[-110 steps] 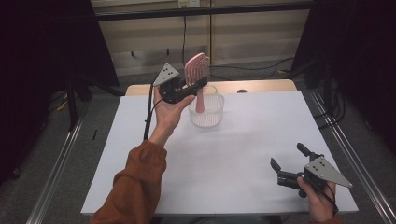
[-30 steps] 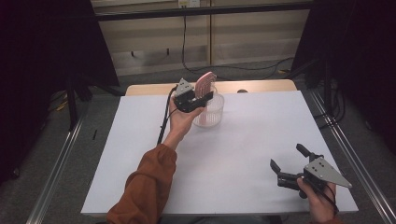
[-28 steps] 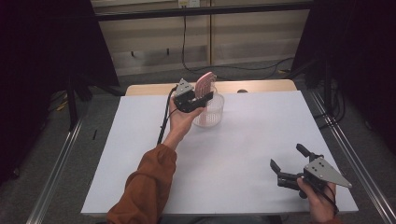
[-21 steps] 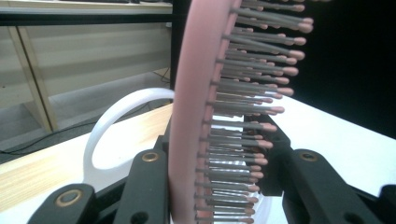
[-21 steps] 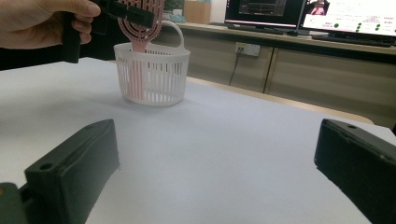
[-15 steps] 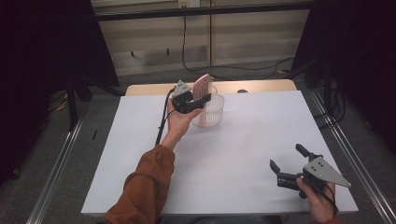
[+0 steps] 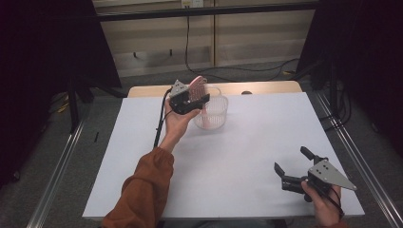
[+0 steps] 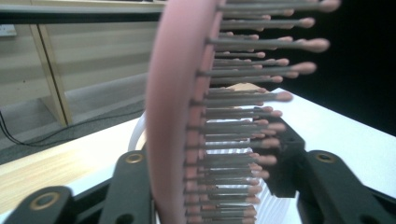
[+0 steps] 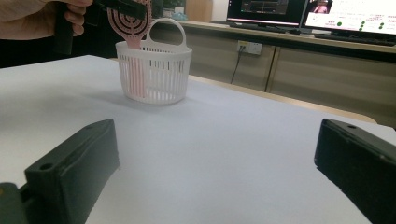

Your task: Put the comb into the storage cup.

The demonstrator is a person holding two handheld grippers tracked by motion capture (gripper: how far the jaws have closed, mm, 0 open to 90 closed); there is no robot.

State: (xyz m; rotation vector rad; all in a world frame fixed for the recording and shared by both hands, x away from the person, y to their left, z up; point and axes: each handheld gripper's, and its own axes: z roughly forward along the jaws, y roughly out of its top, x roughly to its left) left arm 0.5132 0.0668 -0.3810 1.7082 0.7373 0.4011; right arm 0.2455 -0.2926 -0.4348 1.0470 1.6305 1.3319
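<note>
High view: the left gripper [image 7: 197, 100] is clamping the head of a pink hairbrush [image 7: 196, 87] in the upper middle of the frame, right at the near-left rim of the white basket [image 7: 216, 114].
High view, axis: the brush is standing close to upright, handle end going down inside the basket, head tilting slightly away from the hand.
High view, other hand: the right gripper [image 7: 291, 169] is resting low at the lower right of the white table [image 7: 237, 166], jaws spread wide and holding nothing, well apart from the basket; the left hand is plainly the nearer one.
Left gripper view: the brush head [image 8: 187, 116] is running up the middle of the frame between both jaws, bristles pointing right, basket slats showing below.
Right gripper view: the basket [image 9: 154, 74] is sitting in the upper left, the brush [image 9: 133, 51] poking down into it, handle visible through the slats.
Judgement: lowering or letting go would probably drop it in.
</note>
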